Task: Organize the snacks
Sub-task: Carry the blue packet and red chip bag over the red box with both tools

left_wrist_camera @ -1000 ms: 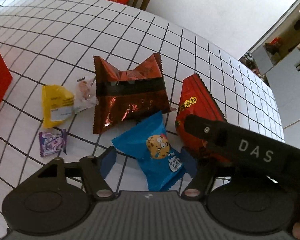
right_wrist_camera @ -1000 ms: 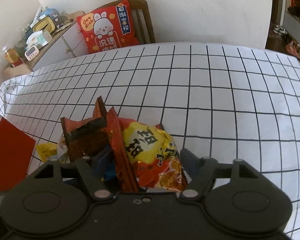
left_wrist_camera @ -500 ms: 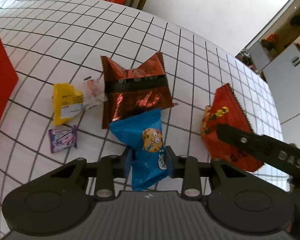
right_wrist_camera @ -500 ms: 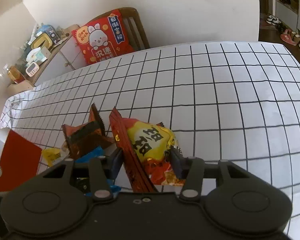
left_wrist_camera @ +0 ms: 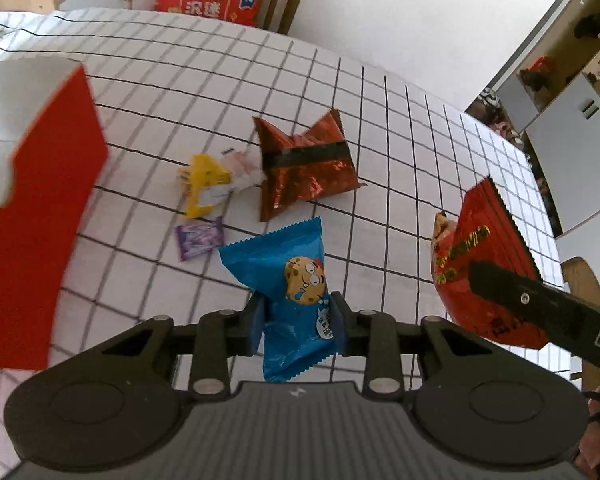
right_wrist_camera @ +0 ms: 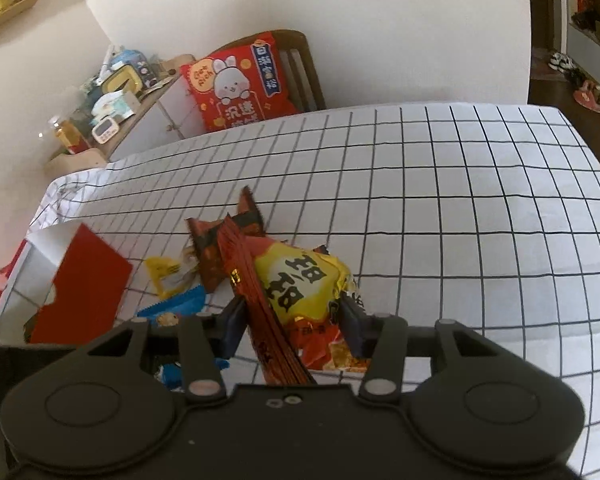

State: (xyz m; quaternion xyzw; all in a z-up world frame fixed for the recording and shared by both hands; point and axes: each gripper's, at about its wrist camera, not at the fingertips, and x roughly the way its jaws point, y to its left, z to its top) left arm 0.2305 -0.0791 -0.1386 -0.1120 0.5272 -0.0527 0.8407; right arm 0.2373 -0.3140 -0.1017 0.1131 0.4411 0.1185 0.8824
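Clamping down a second ago, the left gripper (left_wrist_camera: 298,322) now grips the blue cookie packet (left_wrist_camera: 288,280) and the right gripper (right_wrist_camera: 292,326) the red-and-yellow snack bag (right_wrist_camera: 300,280), both lifted beside the red-and-white box (left_wrist_camera: 48,216); loading comes next.

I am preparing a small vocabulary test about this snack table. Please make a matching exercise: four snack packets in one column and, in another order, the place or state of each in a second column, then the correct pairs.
Column one:
1. blue cookie packet
2. red and yellow snack bag
3. purple packet
4. brown foil bag

Column two:
A. lies on the tablecloth, nearest the blue packet's upper left corner
B. clamped in the left gripper
C. lies on the tablecloth beside a yellow packet
D. clamped in the right gripper

Pairs: 1-B, 2-D, 3-A, 4-C
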